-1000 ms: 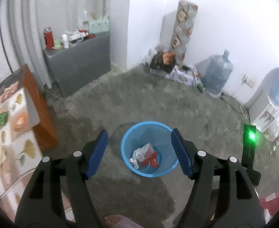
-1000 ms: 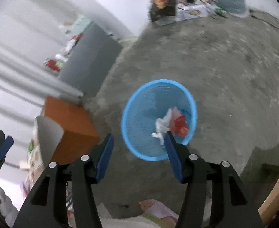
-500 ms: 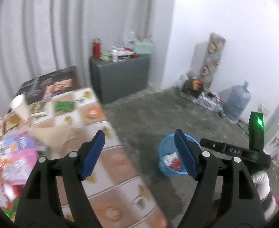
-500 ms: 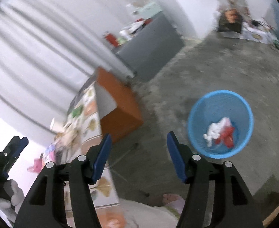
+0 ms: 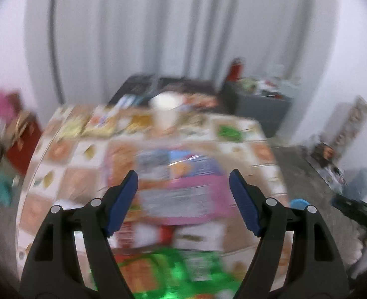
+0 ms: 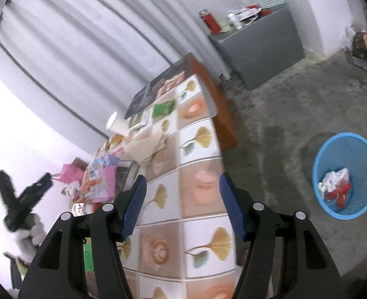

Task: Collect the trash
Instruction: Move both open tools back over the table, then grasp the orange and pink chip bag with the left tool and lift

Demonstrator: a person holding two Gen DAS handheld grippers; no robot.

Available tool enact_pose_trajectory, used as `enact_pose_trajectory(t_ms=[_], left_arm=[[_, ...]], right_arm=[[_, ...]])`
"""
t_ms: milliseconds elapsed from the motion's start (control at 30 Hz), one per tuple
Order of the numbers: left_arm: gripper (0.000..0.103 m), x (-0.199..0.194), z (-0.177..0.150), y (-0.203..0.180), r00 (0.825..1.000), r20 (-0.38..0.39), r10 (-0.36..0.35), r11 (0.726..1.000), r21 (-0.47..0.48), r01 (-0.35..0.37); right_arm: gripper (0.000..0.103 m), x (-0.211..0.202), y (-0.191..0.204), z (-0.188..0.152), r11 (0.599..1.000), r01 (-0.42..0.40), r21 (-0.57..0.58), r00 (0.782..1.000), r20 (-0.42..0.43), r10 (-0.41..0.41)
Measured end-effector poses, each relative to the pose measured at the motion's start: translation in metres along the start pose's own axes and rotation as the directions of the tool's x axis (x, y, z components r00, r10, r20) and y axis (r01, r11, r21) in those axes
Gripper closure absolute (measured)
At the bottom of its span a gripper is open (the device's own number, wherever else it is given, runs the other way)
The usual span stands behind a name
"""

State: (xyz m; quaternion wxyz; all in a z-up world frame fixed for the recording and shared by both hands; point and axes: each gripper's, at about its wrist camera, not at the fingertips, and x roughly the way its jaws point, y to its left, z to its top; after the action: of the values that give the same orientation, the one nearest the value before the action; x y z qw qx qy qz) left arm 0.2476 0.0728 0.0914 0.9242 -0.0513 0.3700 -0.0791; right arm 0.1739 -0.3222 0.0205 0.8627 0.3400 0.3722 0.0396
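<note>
My left gripper (image 5: 183, 196) is open and empty above the patterned table (image 5: 83, 149), over a pink and purple snack bag (image 5: 183, 189); the view is blurred. Green wrappers (image 5: 173, 269) lie nearer me. A white paper cup (image 5: 164, 112) stands further back. My right gripper (image 6: 182, 204) is open and empty above the table's right edge (image 6: 203, 164). The blue trash basket (image 6: 346, 174) stands on the floor to the right and holds white and red trash (image 6: 335, 186). The pink bag (image 6: 103, 182) and cup (image 6: 116, 124) show in the right wrist view too, and the left gripper (image 6: 21, 199) is at the far left there.
A grey cabinet (image 6: 260, 47) with a red flask (image 6: 212, 21) and clutter stands by the curtain. A green packet (image 6: 163, 107) lies on the table's far end. Boxes (image 6: 365, 44) sit by the wall on the concrete floor (image 6: 295, 104).
Both grippers have swung left from the blue basket to the table. The left one now faces the wrappers on it; the basket has moved to the right of the right wrist view.
</note>
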Motion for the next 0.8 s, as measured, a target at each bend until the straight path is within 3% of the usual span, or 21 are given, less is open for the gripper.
enact_pose_trajectory(t_ms=[167,233,367,400,500,700,800], left_arm=[[0.041,0.049,-0.009,0.08,0.984,-0.176,-0.015,0.978,-0.209,-0.023],[0.047,0.062,-0.016,0.098,0.974,-0.213,-0.08,0.959,-0.284,0.017],[0.073,0.076,-0.023,0.108,0.958,-0.236,-0.163,0.938,-0.339,0.077],[0.081,0.076,-0.024,0.109,0.957,-0.234,-0.172,0.936,-0.342,0.085],[0.092,0.075,-0.028,0.114,0.953,-0.209,-0.217,0.923,-0.362,0.131],[0.098,0.062,-0.028,0.126,0.952,-0.108,-0.285,0.895,-0.385,0.224],[0.099,0.048,-0.025,0.136,0.94,-0.027,-0.34,0.856,-0.422,0.298]], right_arm=[[0.044,0.017,0.024,-0.001,0.999,0.006,-0.033,0.999,-0.041,-0.008],[0.044,0.021,0.031,0.0,0.999,0.011,-0.045,0.998,-0.053,-0.013],[0.044,0.028,0.038,0.001,0.998,0.03,-0.05,0.997,-0.068,-0.033],[0.044,0.03,0.04,0.001,0.998,0.034,-0.051,0.997,-0.07,-0.037],[0.044,0.036,0.045,0.001,0.998,0.043,-0.056,0.995,-0.083,-0.048],[0.044,0.048,0.049,0.002,0.997,0.053,-0.047,0.993,-0.106,-0.058],[0.044,0.053,0.052,0.001,0.997,0.06,-0.049,0.991,-0.114,-0.065]])
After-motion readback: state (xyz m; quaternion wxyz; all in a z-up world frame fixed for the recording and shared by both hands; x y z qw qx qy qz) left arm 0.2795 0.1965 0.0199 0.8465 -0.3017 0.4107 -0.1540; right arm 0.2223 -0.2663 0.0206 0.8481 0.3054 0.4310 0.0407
